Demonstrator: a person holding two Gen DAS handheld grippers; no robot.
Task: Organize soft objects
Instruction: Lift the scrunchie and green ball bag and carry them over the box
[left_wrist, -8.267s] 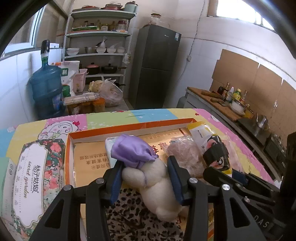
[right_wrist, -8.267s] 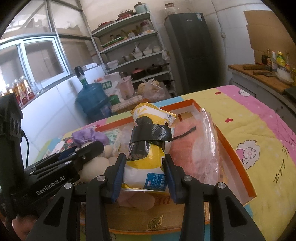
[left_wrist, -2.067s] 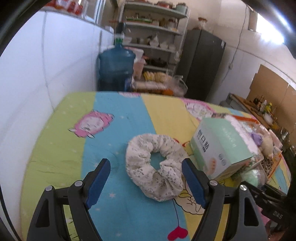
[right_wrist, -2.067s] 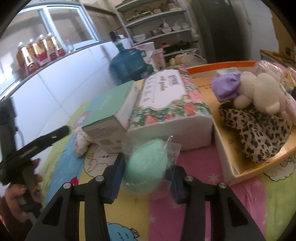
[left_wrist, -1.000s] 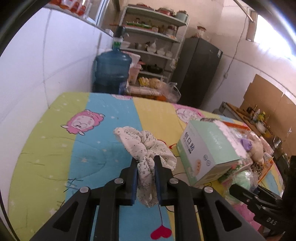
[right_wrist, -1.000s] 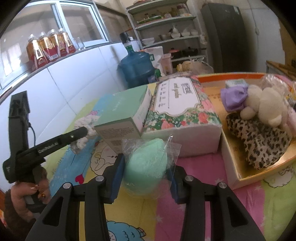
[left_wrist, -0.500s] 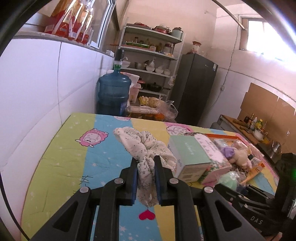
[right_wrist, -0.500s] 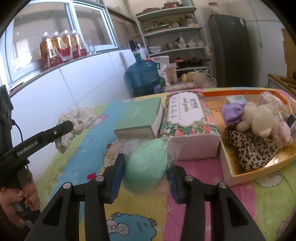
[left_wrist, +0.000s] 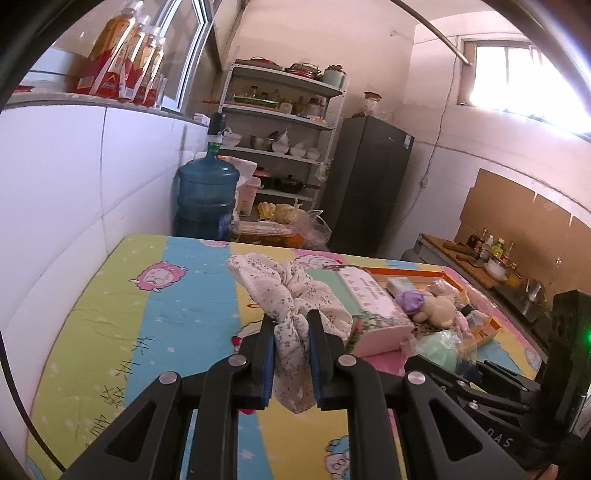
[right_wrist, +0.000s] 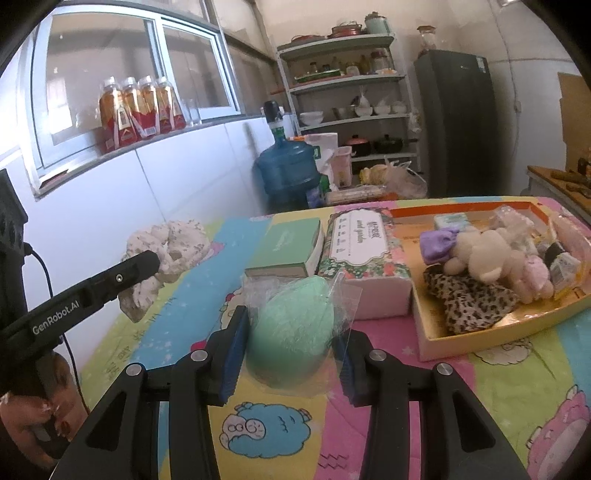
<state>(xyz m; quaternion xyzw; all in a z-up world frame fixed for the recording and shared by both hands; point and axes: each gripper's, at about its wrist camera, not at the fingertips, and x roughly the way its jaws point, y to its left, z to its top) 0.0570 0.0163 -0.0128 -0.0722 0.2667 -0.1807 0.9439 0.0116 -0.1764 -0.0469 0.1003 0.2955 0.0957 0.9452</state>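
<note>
My left gripper (left_wrist: 291, 341) is shut on a white floral scrunchie (left_wrist: 288, 295) and holds it up above the cartoon tablecloth; the scrunchie also shows in the right wrist view (right_wrist: 170, 247). My right gripper (right_wrist: 290, 341) is shut on a green sponge in a clear bag (right_wrist: 291, 332), held just above the cloth. The orange-rimmed cardboard tray (right_wrist: 480, 332) to the right holds a leopard cloth (right_wrist: 469, 302), a cream plush (right_wrist: 484, 258), a purple cloth (right_wrist: 437, 242) and several packets.
A floral tissue pack (right_wrist: 364, 254) and a green box (right_wrist: 288, 251) lie left of the tray. A white tiled wall runs along the left. A water jug (left_wrist: 205, 199), shelves (left_wrist: 280, 155) and a fridge (left_wrist: 369, 192) stand behind the table.
My left gripper closed on the scrunchie and lifted it off the cloth, rising and swinging toward the tray. My right gripper keeps hold of the green sponge and has risen a little.
</note>
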